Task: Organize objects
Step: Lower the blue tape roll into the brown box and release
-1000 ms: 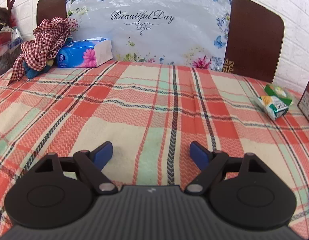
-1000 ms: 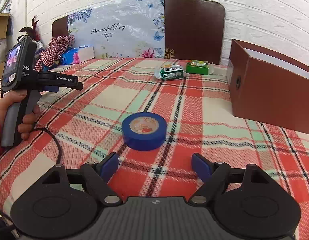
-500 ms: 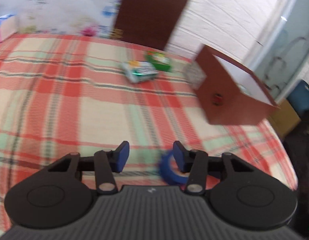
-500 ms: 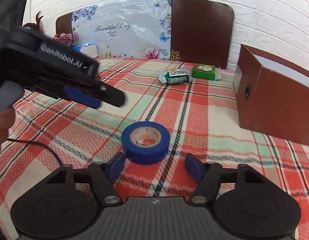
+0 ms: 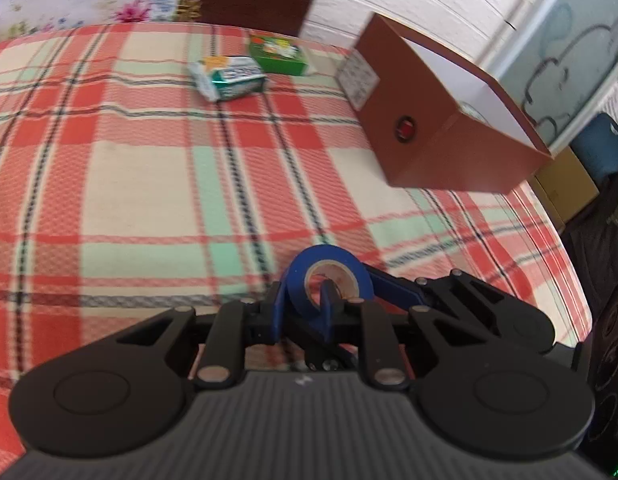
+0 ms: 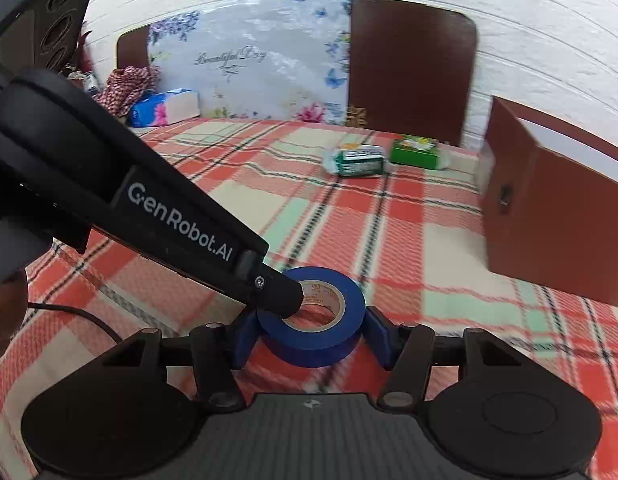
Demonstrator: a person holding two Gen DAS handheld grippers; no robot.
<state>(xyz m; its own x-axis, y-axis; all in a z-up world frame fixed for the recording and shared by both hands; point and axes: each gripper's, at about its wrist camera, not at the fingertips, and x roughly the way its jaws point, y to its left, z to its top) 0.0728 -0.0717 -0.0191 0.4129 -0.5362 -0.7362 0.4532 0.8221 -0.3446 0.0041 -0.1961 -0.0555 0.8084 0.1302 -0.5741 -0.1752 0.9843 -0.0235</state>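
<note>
A blue tape roll [image 6: 321, 344] lies on the plaid bedspread [image 6: 349, 216] just ahead of me. My right gripper [image 6: 311, 336] straddles it; its jaws are closing, and both blue pads touch the roll's outer sides. My left gripper [image 6: 285, 300] comes in from the left, held by a person's hand [image 6: 5, 312]. In the left wrist view my left gripper [image 5: 303, 300] is shut on the wall of the tape roll [image 5: 349, 272], with one finger inside the hole and one outside. The right gripper's pad [image 5: 393, 292] shows behind the roll.
An open brown box [image 6: 549, 232] stands to the right. Two green packets [image 6: 357, 162] [image 6: 415, 152] lie farther back. A tissue box [image 6: 165, 108] and a checked cloth [image 6: 125, 84] sit at the headboard. The bed's edge [image 5: 565, 248] drops off on the right.
My left gripper swung from facing the headboard over to the tape and shut on its wall. The right gripper's jaws narrowed from wide apart until they met the roll's sides.
</note>
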